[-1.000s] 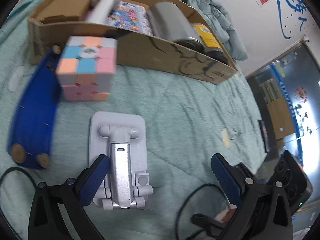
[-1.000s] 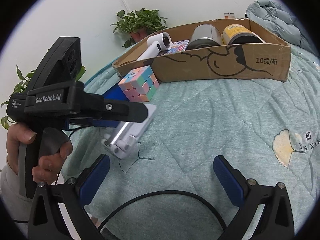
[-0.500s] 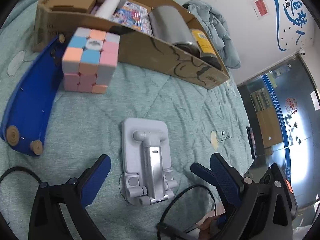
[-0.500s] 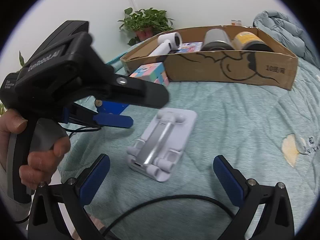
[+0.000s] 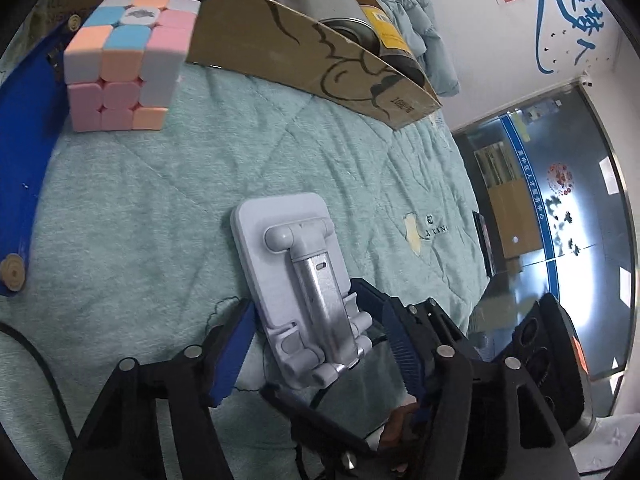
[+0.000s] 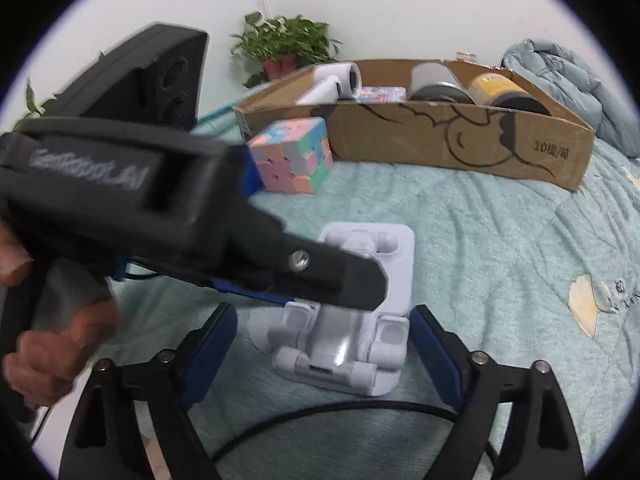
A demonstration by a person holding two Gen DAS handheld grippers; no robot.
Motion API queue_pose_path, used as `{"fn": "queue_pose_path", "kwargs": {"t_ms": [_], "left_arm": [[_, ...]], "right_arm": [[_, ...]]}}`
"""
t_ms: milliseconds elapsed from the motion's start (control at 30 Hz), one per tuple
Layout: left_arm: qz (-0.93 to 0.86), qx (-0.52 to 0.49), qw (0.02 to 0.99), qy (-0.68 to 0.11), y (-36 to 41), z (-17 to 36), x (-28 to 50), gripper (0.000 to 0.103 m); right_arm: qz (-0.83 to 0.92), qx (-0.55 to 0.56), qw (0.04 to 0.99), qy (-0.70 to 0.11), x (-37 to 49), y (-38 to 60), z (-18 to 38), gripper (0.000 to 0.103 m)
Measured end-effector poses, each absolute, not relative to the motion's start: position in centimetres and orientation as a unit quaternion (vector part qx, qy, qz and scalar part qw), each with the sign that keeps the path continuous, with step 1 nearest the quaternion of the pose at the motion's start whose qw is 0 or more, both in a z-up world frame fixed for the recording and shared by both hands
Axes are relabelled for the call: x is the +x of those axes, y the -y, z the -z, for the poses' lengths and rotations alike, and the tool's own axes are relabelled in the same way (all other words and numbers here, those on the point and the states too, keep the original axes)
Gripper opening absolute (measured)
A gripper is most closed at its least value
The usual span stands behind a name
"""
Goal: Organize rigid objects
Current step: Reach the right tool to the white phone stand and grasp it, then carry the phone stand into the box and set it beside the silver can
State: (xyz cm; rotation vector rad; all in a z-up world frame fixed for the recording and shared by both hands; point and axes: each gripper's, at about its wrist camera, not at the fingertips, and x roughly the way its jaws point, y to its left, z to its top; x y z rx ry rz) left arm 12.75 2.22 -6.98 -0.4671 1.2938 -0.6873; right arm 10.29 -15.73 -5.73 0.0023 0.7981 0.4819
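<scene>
Closing both hand-held grippers around the phone stand is the step I'm in, with the stand (image 5: 298,280) lying folded flat on the bed's green quilt (image 5: 132,216), well short of the box.

Going left to right: at the far left lies a blue curved piece (image 5: 20,152), its far end beside the cube (image 5: 124,64). The cube sits just in front of the box (image 5: 304,56), which already holds a white roller, a flat printed item and two cans. The stand is nearer me, apart from both.

My left hand-held gripper (image 5: 320,344) is half-narrowed and closing, with the stand's near end between its blue pads (image 5: 236,344); from this view I can't tell whether the pads press on it yet. My right hand-held gripper (image 6: 324,344) is wider, also closing, and brackets the same near end, with a gap visible at the left pad (image 6: 212,344) at least. In that view the left tool's black finger crosses over the stand.

Two tools on one small item looks crowded to me. I judge the next move calls for one firm side grip, the other tool backing clear, then a lift and carry over the box wall into a free spot inside. The cube and blue piece remain for later.
</scene>
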Motion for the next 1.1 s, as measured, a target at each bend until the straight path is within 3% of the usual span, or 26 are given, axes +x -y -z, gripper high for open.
{"fn": "queue_pose_path", "kwargs": {"t_ms": [100, 367, 433, 700, 1100], "left_arm": [[0.305, -0.217, 0.721, -0.583, -2.4, 7.1, 12.6, 0.055], [0.303, -0.222, 0.728, -0.573, -3.2, 7.5, 11.6, 0.050], [0.300, -0.217, 0.730, -0.574, -2.9, 7.6, 11.6, 0.042], [0.303, -0.216, 0.743, -0.557, -2.1, 6.8, 11.1, 0.031], [0.320, -0.220, 0.795, -0.466, -4.8, -0.9, 13.6, 0.030]], "right_arm": [[-0.222, -0.009, 0.894, -0.390, 10.4, 16.1, 6.0, 0.071], [-0.233, 0.037, 0.883, -0.405, 10.7, 17.0, 5.9, 0.070], [-0.248, 0.078, 0.872, -0.416, 11.0, 17.7, 5.8, 0.070], [-0.267, 0.141, 0.848, -0.435, 11.5, 18.7, 5.8, 0.070], [-0.291, 0.093, 0.890, -0.340, 13.7, 16.9, 0.0, 0.069]]}}
